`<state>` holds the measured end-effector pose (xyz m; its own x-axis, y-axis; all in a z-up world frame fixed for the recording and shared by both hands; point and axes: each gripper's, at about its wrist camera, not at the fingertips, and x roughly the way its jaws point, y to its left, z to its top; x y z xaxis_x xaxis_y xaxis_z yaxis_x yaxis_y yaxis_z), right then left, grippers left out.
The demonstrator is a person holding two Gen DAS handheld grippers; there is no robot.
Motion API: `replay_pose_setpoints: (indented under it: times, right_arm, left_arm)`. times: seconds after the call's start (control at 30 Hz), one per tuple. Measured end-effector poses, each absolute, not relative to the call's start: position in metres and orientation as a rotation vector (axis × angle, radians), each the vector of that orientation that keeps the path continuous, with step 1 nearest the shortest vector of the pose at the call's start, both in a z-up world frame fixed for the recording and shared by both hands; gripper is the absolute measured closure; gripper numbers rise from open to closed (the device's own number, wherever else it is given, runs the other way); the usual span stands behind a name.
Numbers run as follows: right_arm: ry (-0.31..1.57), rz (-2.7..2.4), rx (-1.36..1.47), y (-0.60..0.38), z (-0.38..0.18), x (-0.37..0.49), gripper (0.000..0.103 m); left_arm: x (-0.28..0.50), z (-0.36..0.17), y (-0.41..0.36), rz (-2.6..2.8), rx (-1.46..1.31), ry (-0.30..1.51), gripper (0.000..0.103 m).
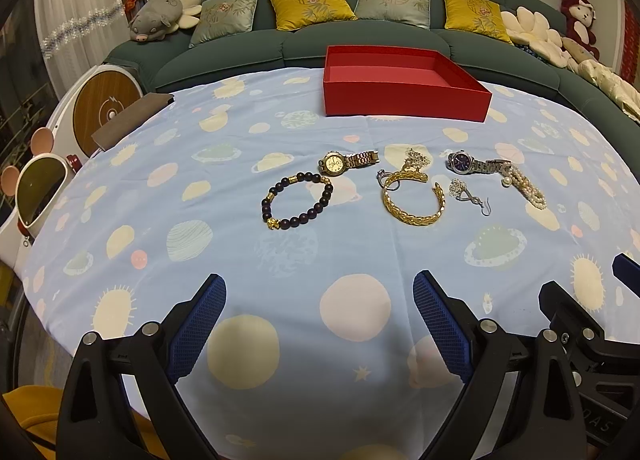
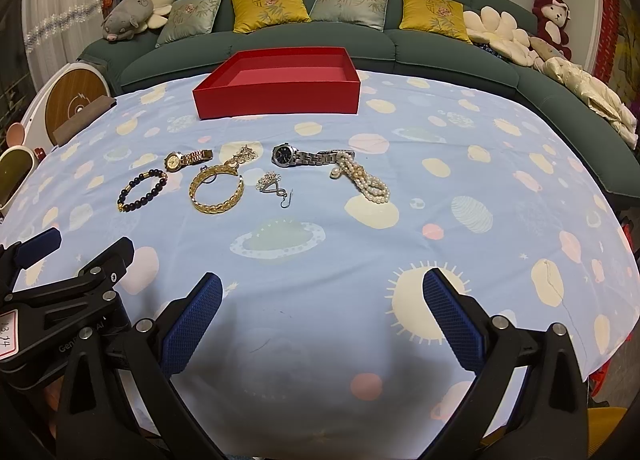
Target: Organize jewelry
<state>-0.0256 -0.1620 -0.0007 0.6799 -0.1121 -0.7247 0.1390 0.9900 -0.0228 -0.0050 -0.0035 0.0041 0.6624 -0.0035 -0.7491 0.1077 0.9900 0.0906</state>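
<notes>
behind the jewelry (image 1: 400,184) on the tablecloth (image 1: 200,188), an empty red box (image 1: 404,98)

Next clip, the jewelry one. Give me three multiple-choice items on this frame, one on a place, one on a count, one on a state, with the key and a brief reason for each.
1. Where does the red box sit relative to the jewelry?
A. Beyond it, toward the sofa
B. Between the grippers and the jewelry
C. On top of the watches

2. How many watches lie on the tablecloth?
A. One
B. Two
C. Four

3. What is the state of the red box?
A. Lidded
B. Open, holding bracelets
C. Open and empty

Key: 1 A, the box lies past the row of pieces, near the sofa. 2 B, a gold watch and a silver watch with a dark dial. 3 C, its bare pink floor shows; the left gripper and right gripper are both open and hold nothing.
</notes>
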Motion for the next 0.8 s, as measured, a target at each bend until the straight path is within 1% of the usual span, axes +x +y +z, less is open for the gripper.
replay_pose_setpoints:
  times: [0.8]
  right_arm:
    - [0.817,-0.138,0.046,-0.1621,-0.0021,-0.023,0.005]
  left_arm:
    - [-0.0054,0.0042,-0.0066,-0.067,0.124,0.85,0.011]
